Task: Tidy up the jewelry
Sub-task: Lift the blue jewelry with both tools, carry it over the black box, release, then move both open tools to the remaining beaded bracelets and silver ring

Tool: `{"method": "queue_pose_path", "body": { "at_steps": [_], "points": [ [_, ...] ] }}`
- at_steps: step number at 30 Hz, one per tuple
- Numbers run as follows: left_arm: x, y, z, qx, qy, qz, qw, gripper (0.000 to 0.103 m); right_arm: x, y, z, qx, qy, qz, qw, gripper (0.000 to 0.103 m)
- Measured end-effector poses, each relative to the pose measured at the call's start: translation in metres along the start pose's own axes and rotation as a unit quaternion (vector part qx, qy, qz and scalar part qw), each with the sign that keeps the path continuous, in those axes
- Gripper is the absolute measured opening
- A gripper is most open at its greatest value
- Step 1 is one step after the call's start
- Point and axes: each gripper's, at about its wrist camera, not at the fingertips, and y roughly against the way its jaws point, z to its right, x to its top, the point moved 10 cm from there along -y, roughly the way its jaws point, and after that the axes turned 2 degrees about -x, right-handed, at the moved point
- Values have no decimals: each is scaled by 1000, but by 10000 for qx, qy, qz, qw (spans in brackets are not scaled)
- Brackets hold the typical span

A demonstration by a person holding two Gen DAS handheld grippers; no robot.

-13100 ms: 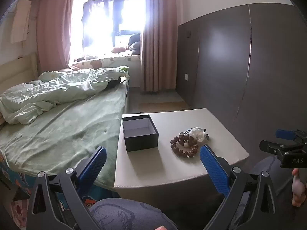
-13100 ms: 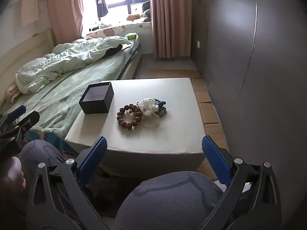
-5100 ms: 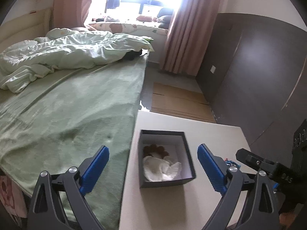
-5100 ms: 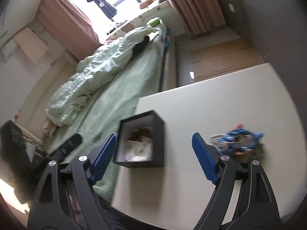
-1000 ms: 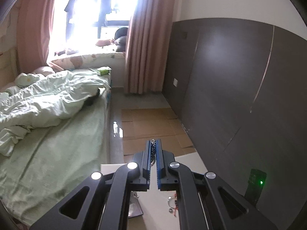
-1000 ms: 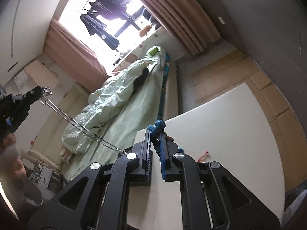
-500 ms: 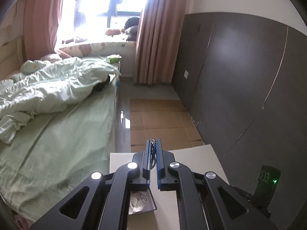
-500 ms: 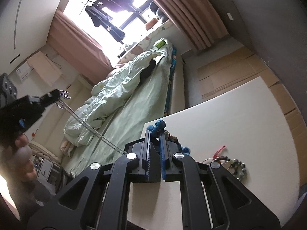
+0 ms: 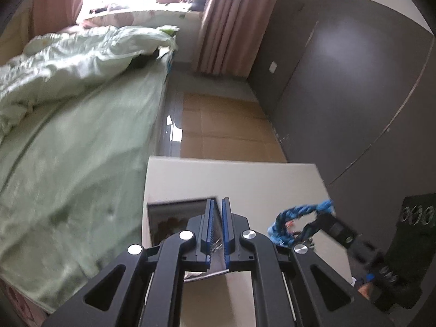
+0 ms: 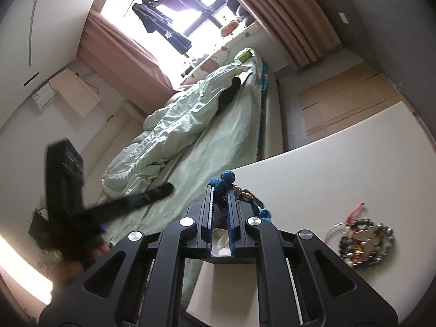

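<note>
1. The left gripper (image 9: 216, 204) hangs over the black jewelry box (image 9: 174, 218) at the near left edge of the white table (image 9: 245, 179); its blue-padded jaws stand nearly pressed together, with a narrow slit between them.
2. A glint of thin metal shows low in that slit, but blur keeps it from being clear whether the pads are pinching it.
3. The gripper body covers most of the box; only its far wall, left side and a patch of pale and brown contents can be seen, too smeared to name.
4. The right gripper (image 10: 220, 190) has its jaws pinching a blue cord bracelet (image 10: 224, 181), whose knotted balls poke out above the fingertips, with small coloured beads trailing to the right.
5. Between and beneath its fingers something white shows inside the box, cut off by the gripper frame.
6. A dark beaded bracelet (image 10: 366, 242) with a red tassel lies on the table at the right, well apart from the box.
7. The green bed (image 9: 73, 150) runs along the left, motion-blurred.
</note>
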Motion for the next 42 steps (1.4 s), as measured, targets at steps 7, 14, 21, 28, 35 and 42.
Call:
{"method": "queue_pose_path", "body": {
  "at_steps": [7,14,21,28,35,42],
  "points": [
    [-27,-1,-38,94,305,-53,9995,26,-12,-27,-20,118,77,-184,9997,10],
    [-41,18,-67,185,484,180,9985,45,-33,-58,-41,198,78,-408,9989,10],
    [-50,31,-90,489,548,346,9967,76,-53,-79,-40,-124,-47,-768,9970,58],
    [-46,42,-68,382,374,572,9969,94,-38,-40,-23,-436,48,-460,9980,80],
    [-46,39,-37,210,226,551,9980,94,-25,-6,13,-975,71,-422,9943,87],
    [-52,29,-4,89,-29,418,9991,94,-27,12,44,-1136,133,-665,9912,88]
  ]
}}
